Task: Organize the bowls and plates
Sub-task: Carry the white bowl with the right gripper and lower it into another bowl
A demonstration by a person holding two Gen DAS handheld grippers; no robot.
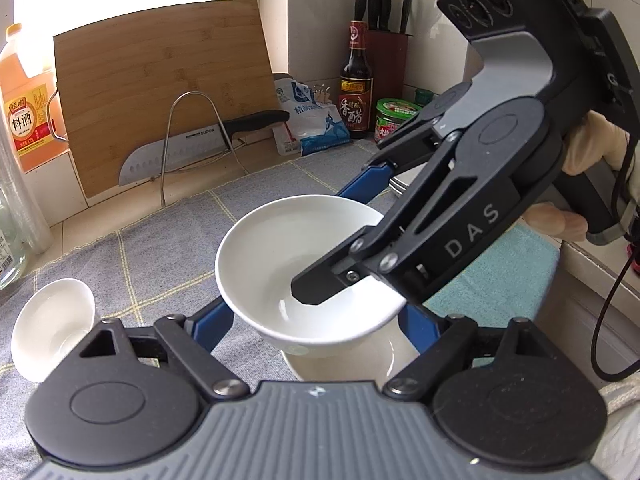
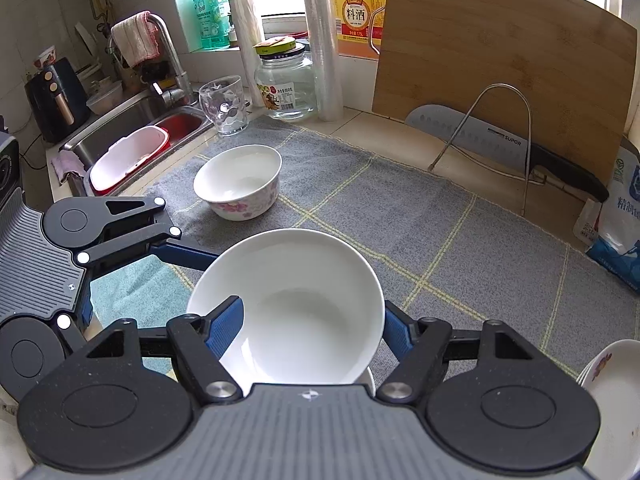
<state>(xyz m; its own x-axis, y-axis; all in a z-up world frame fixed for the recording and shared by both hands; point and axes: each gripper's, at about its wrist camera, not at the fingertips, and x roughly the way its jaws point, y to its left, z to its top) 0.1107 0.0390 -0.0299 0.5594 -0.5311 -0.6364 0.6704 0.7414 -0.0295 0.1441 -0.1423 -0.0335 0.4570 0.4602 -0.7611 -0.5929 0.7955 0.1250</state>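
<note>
1. Bowl first: the white bowl (image 1: 296, 264) is lifted a bit above the grey mat (image 2: 400, 216), over another white dish (image 1: 340, 364).
2. My right gripper (image 2: 312, 320) pinches the bowl's rim, one finger inside and one outside.
3. My left gripper (image 1: 316, 320) is open wide, fingers on both sides of the bowl; I cannot tell if they touch.
4. I think the bowl is hard, smooth and slippery, and would break if dropped.
5. The flowered bowl (image 2: 238, 182) waits near the sink (image 2: 132, 128).
</note>
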